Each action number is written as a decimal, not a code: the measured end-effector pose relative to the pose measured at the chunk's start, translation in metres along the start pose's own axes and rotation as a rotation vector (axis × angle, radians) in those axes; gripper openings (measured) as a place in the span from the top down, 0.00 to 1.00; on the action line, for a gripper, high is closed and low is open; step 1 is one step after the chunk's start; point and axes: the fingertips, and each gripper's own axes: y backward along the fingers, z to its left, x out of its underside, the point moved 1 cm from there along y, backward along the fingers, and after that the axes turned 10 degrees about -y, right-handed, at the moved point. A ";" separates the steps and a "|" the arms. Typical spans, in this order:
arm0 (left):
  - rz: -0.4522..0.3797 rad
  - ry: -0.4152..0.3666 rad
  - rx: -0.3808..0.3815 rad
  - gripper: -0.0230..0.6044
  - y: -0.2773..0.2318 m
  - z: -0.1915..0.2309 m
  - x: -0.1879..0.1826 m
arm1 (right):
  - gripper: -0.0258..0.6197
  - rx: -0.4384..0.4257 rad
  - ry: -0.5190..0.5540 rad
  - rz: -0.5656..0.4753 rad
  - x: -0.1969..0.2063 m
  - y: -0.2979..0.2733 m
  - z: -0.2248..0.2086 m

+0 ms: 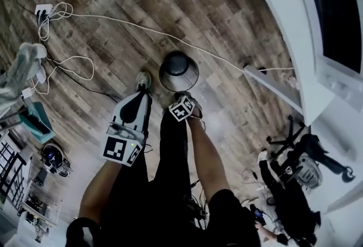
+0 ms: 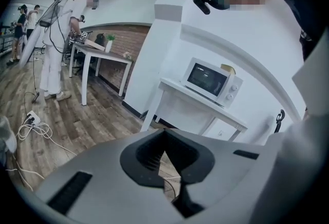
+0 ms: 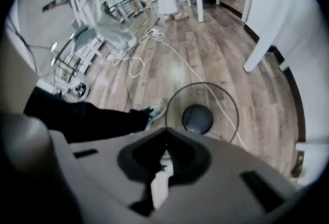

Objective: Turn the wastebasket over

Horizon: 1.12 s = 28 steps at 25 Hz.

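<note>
The left tongs (image 2: 164, 134) and the right tongs (image 3: 165, 138) are both closed tip to tip, with nothing between them and touching nothing. Below the right tongs the round black wire-mesh wastebasket (image 3: 198, 117) stands on the brown wood-plank floor (image 3: 221, 48), just ahead of the person's pale shoe (image 3: 157, 110), with a white cable (image 3: 180, 61) running past it. It looks light, stiff and apt to slide on the planks, so its thin wire rim seems the surest place to pinch.

Right gripper (image 3: 165, 135): grey, jaws together, nothing between them. Round black wire-mesh wastebasket (image 3: 198, 118): on brown wood-plank floor (image 3: 226, 53), white cable (image 3: 180, 61) running past.
</note>
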 end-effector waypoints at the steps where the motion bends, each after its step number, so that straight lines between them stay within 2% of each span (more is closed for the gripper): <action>1: -0.005 -0.001 0.004 0.91 0.003 -0.004 -0.007 | 0.91 -0.008 -0.062 -0.023 -0.005 0.013 0.000; 4: -0.015 -0.009 0.017 0.91 0.015 -0.017 -0.030 | 0.91 -0.017 -0.209 -0.070 -0.015 0.051 0.002; 10: -0.059 -0.035 0.036 0.91 0.035 -0.040 -0.084 | 0.91 0.005 -0.376 -0.107 -0.026 0.127 -0.002; 15: -0.083 -0.061 0.047 0.91 0.055 -0.057 -0.118 | 0.91 0.060 -0.416 -0.182 -0.037 0.193 -0.002; 20: -0.113 -0.085 0.043 0.91 0.075 -0.067 -0.152 | 0.91 0.050 -0.423 -0.310 -0.066 0.260 0.006; 28: -0.144 -0.127 0.007 0.91 0.107 -0.078 -0.181 | 0.91 0.109 -0.407 -0.537 -0.115 0.370 0.013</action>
